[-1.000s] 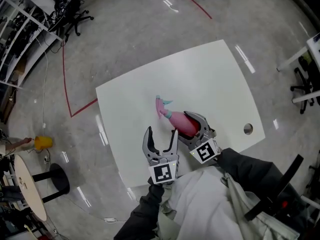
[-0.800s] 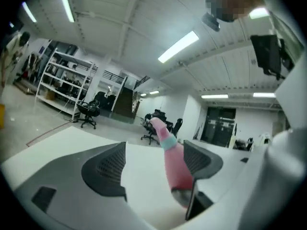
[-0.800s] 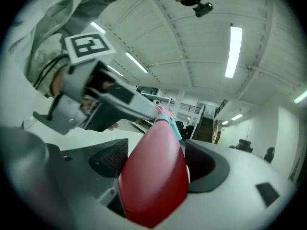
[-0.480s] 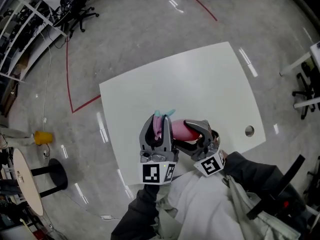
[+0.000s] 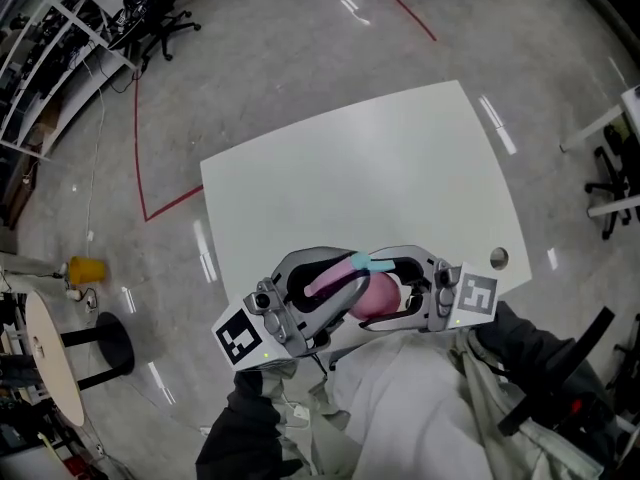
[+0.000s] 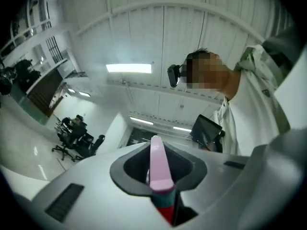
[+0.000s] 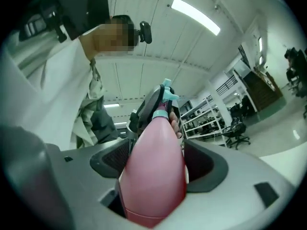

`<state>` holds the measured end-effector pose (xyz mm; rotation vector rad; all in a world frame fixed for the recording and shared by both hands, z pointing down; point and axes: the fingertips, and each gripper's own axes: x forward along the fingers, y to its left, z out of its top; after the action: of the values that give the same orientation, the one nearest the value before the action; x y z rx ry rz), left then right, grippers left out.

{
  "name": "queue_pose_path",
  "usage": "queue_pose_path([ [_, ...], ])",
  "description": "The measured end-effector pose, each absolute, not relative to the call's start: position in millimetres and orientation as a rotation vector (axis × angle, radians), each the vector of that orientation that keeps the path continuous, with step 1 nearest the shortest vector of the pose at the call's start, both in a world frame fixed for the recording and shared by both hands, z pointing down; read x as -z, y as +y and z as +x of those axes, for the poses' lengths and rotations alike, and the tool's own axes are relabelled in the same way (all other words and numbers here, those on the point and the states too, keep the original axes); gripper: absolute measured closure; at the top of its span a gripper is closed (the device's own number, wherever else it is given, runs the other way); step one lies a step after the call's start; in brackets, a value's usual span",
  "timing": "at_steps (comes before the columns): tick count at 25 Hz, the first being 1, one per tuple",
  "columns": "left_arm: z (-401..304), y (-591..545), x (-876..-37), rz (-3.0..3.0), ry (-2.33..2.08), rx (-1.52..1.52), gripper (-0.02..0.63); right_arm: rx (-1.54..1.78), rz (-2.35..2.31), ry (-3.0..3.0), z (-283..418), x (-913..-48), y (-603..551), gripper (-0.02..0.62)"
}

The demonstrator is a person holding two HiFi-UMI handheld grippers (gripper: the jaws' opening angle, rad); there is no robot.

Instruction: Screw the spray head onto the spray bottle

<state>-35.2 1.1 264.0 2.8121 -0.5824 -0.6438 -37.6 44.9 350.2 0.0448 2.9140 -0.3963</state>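
The pink spray bottle [image 5: 378, 296] is held up off the white table [image 5: 400, 158], close to the person's chest. My right gripper [image 5: 376, 290] is shut on the bottle's body [image 7: 153, 176], which fills the gap between the jaws. The spray head [image 5: 345, 268], with its pink trigger and teal nozzle, sits on the bottle's neck [image 7: 165, 92]. My left gripper [image 5: 345, 274] faces the right one. Its jaws have just been closing, and they now press on the pink trigger [image 6: 158, 164] above the teal collar [image 6: 165, 201].
The table has a round hole [image 5: 498, 258] near its right front corner. On the floor at the left stand a yellow object [image 5: 86, 267] and a small round side table [image 5: 52, 373]. Office chairs [image 5: 165, 18] and shelving stand far back left.
Both grippers have risen from the table toward the chest, and the bottle came up in the right one. The left gripper, open and empty before, swung onto the spray head and closed on it.
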Motion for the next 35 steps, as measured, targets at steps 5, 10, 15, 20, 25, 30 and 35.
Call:
queue_pose_path([
  [5,-31.2,20.7,-256.5,2.79,-0.286,0.717,0.528,0.583,0.313,2.798,-28.5,-345.9,60.8,0.241],
  [10,-32.2,17.0,-244.1,2.762,-0.286,0.807,0.528,0.687,0.368,2.68,-26.5,-334.6,59.0,0.242],
  [15,-47.0,11.8,-239.0,2.697,-0.414,0.927,0.528,0.679,0.335,2.631,-19.9,-323.8,48.3,0.256],
  [20,-64.5,-2.9,-242.1,2.572,-0.607,1.028,0.528,0.763,0.237,2.556,-13.7,-321.5,27.1,0.258],
  [25,-119.2,-27.3,-272.1,2.177,-0.849,1.299,0.529,0.831,-0.141,2.417,-1.6,-323.3,-27.9,0.262],
  [30,-138.4,-39.7,-293.5,2.001,-0.999,1.353,0.529,0.732,-0.265,2.527,13.1,-334.5,-30.5,0.261],
  [35,-191.6,-47.5,-315.5,1.694,-1.136,1.511,0.529,0.565,-0.251,2.703,21.4,-334.0,-0.1,0.261],
])
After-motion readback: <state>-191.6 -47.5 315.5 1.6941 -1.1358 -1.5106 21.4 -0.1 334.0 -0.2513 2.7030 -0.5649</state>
